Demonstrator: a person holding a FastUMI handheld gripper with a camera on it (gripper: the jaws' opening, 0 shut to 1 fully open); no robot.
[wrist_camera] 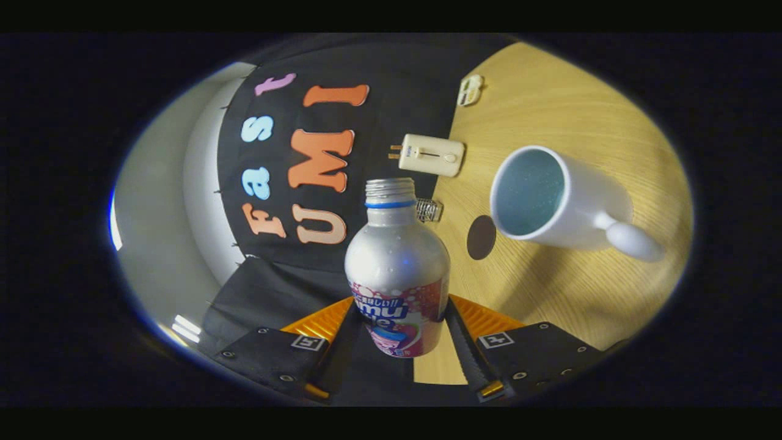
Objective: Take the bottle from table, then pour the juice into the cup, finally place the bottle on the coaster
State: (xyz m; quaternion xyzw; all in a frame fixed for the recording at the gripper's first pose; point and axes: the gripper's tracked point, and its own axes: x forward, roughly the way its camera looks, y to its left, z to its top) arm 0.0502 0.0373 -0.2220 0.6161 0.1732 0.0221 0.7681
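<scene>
A silver bottle (pixel 397 269) with a pink label, a blue neck ring and no cap sits between my two fingers, and my gripper (pixel 398 333) is shut on its lower body. The whole view is rolled, so the bottle is held tilted and lifted off the wooden table (pixel 562 110). Beyond the fingers to one side stands a white cup (pixel 559 201) with a handle and a pale blue inside; its open mouth lies near the bottle's mouth but apart from it. A dark round coaster (pixel 481 237) lies on the table between the bottle and the cup.
A cream rectangular box (pixel 432 155) with a slider lies at the table's edge by the black cloth wall. A small metal clip (pixel 429 210) sits just behind the bottle's neck. A small pale item (pixel 470 90) lies farther along the table.
</scene>
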